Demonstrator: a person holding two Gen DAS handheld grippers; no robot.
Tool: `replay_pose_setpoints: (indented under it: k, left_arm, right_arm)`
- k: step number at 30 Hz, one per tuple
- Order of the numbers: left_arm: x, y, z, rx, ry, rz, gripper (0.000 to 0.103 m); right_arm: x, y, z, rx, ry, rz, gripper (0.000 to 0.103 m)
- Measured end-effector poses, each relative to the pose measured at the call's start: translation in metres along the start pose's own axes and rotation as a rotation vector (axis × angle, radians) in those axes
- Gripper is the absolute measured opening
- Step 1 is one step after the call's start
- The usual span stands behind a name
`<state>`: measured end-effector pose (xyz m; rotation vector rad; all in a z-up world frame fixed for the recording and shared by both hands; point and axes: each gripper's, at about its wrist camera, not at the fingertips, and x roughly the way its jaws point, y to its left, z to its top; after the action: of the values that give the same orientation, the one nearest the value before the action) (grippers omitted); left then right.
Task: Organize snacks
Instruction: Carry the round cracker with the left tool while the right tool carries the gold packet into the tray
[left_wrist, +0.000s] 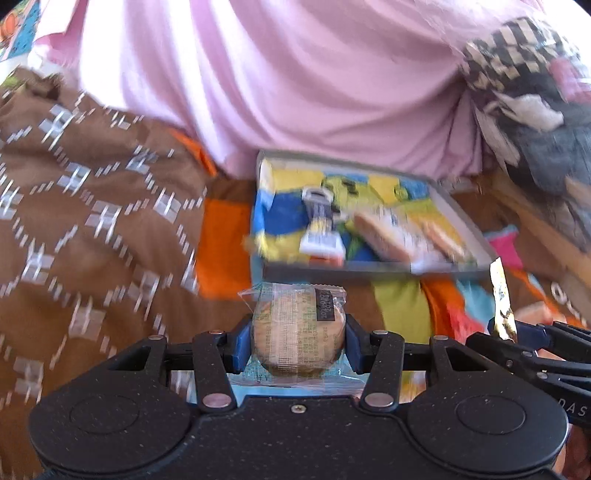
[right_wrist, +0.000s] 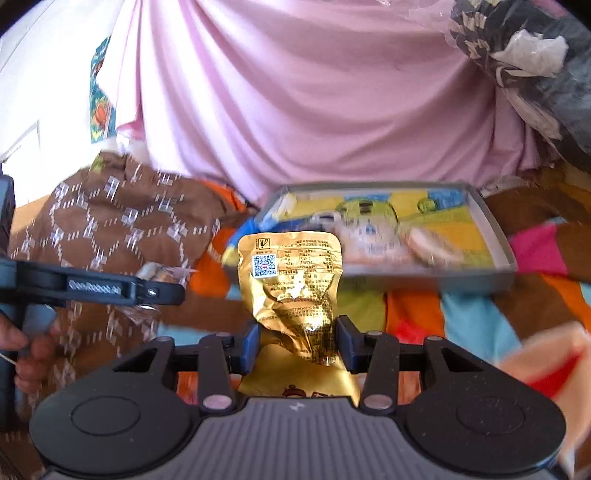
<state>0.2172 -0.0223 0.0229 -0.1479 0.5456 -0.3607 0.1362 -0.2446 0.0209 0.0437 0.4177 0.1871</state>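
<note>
Left gripper is clenched on a round cake in clear printed wrap, blue pads pinching it by its sides, so it rides flat and ready to drop in. Right gripper is clamped on the crumpled lower part of a gold foil snack pouch, which stands upright with its QR label facing the camera; probably gripped low so the top end goes in first. Both point at the grey tray, which sits on the patchwork bedspread just ahead, near edge toward the grippers, and already holds a few wrapped snacks, blurred. The grippers sit close side by side, so they could crowd each other at the tray's near edge. Brown patterned cloth bunches at the left, pink draped fabric hangs behind the tray's far edge; neither blocks the approach. Another pale red-marked packet lies blurred at the right.
</note>
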Motion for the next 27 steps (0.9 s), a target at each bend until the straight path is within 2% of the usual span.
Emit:
replay_pose_setpoints:
  k: [3,7,12,18,27]
  left_arm:
    - [0.021,-0.003,0.03,-0.012,-0.028,-0.004,0.051]
    - [0.053,-0.005,0.075,0.006,-0.047,-0.029,0.051]
    - [0.09,-0.005,0.112,0.045,-0.042,-0.035,0.051]
    - [0.13,0.005,0.12,-0.012,0.034,-0.027,0.051]
    - [0.155,0.011,0.111,0.002,0.097,-0.009,0.051]
  right_arm:
    - [0.018,-0.01,0.032,-0.012,-0.023,0.007,0.047]
    - [0.049,-0.024,0.076,-0.019,-0.051,-0.027,0.048]
    - [0.094,-0.044,0.116,0.113,-0.054,-0.024,0.048]
    - [0.137,-0.056,0.114,0.242,0.021,0.024,0.048]
    - [0.165,-0.065,0.106,0.237,0.099,-0.051,0.049]
